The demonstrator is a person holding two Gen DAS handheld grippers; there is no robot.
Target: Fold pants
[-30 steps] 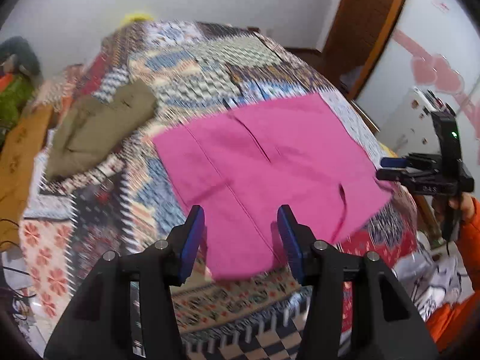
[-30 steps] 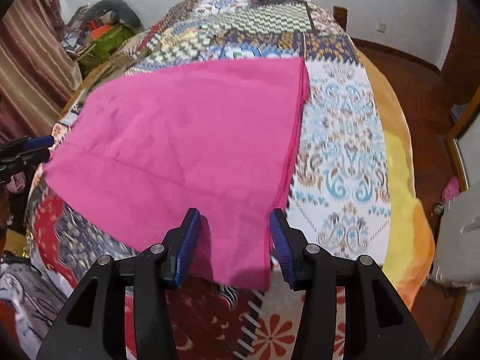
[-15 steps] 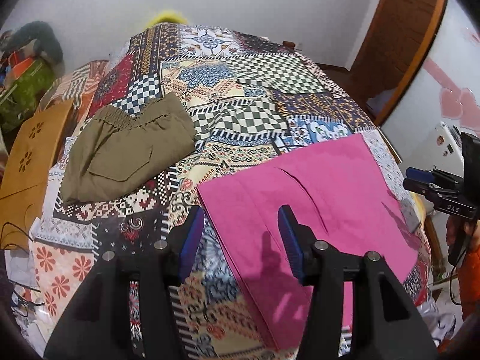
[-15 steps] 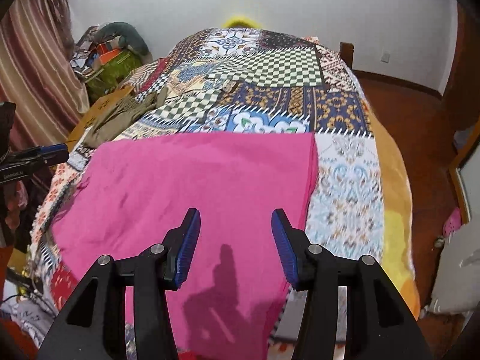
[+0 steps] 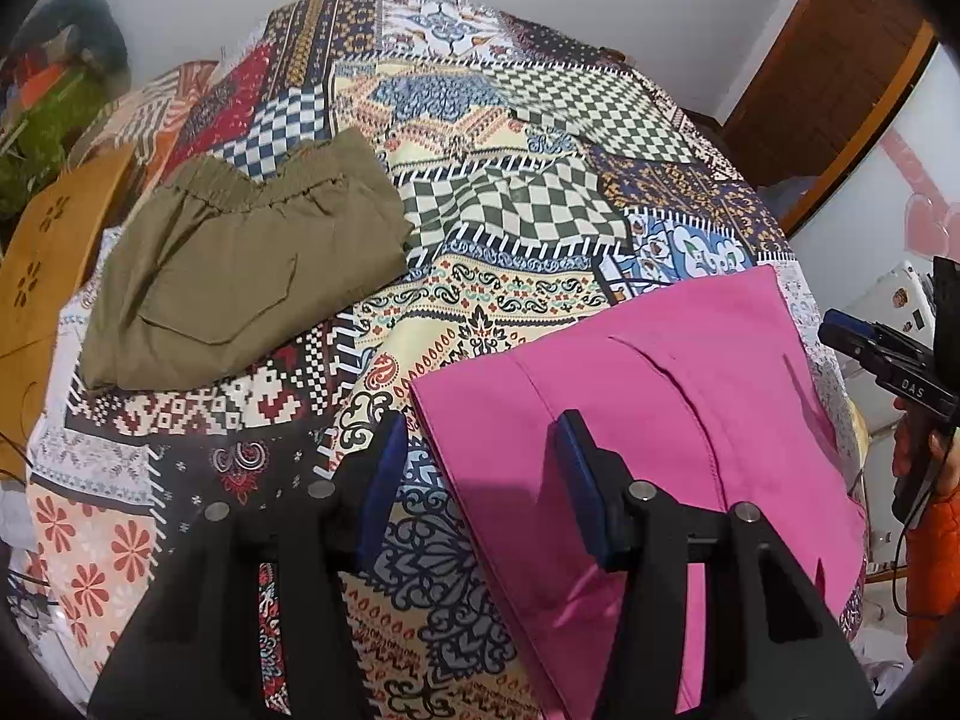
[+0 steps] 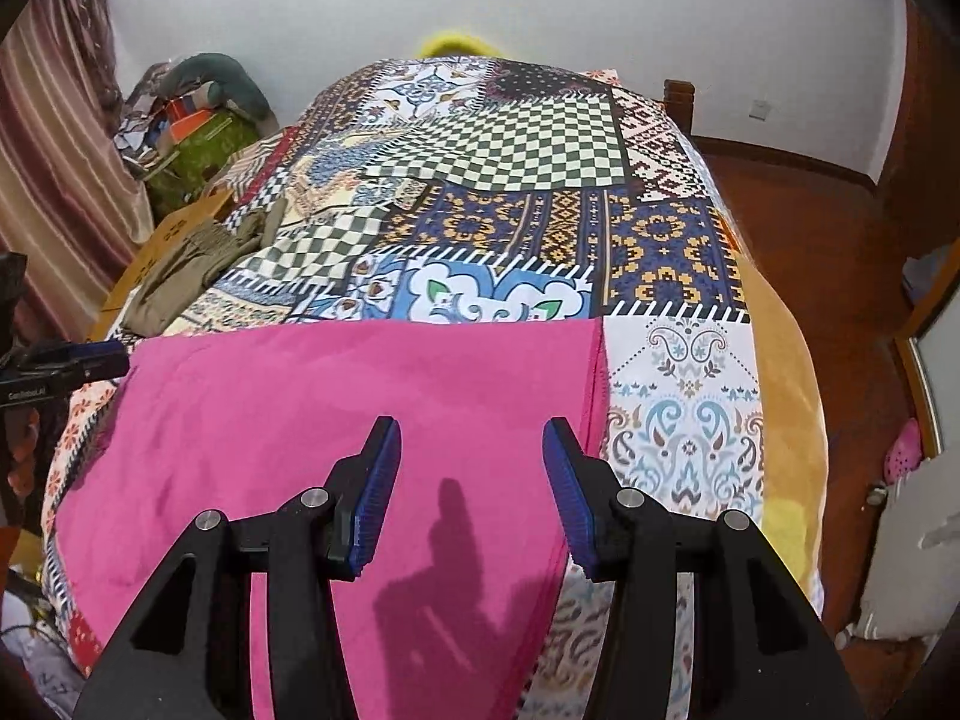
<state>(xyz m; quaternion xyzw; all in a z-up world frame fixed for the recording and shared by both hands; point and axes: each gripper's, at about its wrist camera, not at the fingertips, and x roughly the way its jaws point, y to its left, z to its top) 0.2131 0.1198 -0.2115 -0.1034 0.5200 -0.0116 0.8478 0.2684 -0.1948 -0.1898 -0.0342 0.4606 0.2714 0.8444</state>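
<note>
Pink pants point(image 6: 336, 420) are laid flat, folded into a broad rectangle, on the near end of a bed covered by a patchwork quilt point(image 6: 528, 144). In the left wrist view the same pants point(image 5: 690, 396) are seen at the lower right, a seam and a slit pocket showing on top. The left tool point(image 5: 474, 480) is held above the pants' left edge with its blue-padded jaws apart, nothing gripped between them. The right tool point(image 6: 471, 492) is held above the pants near their right edge, its jaws likewise apart and empty. A second, olive-green pair of pants point(image 5: 240, 264) is seen folded further up the bed on the left, well apart from the pink pair.
</note>
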